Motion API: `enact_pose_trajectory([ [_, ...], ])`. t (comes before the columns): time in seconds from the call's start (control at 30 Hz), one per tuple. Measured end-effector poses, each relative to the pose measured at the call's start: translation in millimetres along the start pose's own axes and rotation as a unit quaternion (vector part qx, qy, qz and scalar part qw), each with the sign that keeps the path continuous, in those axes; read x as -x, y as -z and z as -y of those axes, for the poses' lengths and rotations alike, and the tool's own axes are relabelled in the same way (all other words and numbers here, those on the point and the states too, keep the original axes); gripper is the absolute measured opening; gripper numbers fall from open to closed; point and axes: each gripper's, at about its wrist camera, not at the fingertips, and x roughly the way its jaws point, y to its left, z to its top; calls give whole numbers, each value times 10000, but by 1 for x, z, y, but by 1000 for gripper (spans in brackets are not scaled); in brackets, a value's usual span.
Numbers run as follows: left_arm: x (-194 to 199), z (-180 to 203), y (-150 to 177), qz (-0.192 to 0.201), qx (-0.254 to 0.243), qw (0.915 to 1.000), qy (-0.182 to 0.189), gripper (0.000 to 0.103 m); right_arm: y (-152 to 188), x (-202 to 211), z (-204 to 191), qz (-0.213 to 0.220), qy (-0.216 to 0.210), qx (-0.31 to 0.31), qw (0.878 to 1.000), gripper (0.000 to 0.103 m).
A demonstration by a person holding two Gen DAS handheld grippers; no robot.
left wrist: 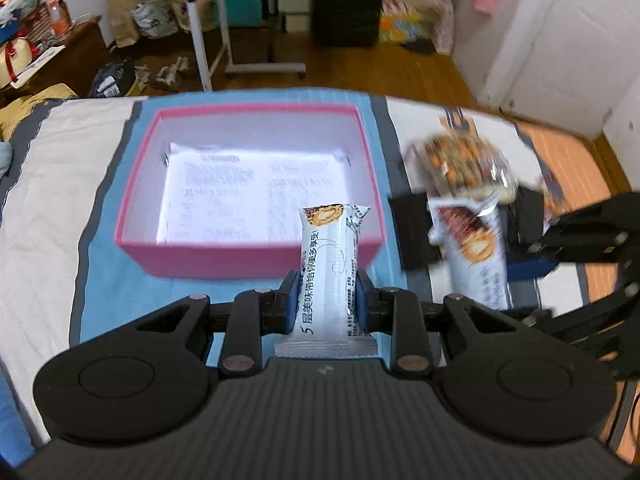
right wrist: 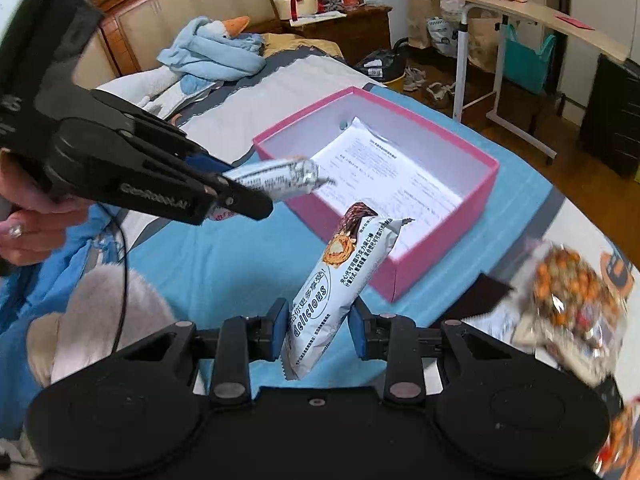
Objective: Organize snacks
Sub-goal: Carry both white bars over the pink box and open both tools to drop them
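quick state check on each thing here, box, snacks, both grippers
pink box: open, lidless, only a printed sheet flat inside
left gripper: shut on a white bar, lifted off the bed
right gripper: shut on a second white bar, tilted, in the air
nut bag: on the bed right of the box, blurred
dark packet: flat on the bed beside the box
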Motion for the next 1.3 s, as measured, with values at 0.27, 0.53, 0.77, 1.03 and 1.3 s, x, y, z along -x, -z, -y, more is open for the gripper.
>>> enact_pose_trajectory([
  [0.27, -56, -32, -50, 412, 489, 9978, 176, 27, -62, -65, 31, -166, 414, 223, 9988, 37],
  [0.53, -143, -71, -81, 286, 1153, 9929, 10, 27, -106, -163, 72, -552, 875, 125, 9946, 37],
  [0.77, -205, -95, -84, 8, 1516, 9872, 490, 27, -120, -208, 87, -1092, 1208, 338, 9861, 37],
  [1.03, -234, -103, -83, -73, 1843, 9800, 748, 32, -124, -210, 82, -1012, 1671, 766, 9777, 49],
  [1.3, -181, -83, -79, 369, 1326, 9878, 735, 45, -103, -113, 89, 53, 1117, 331, 9932, 50],
])
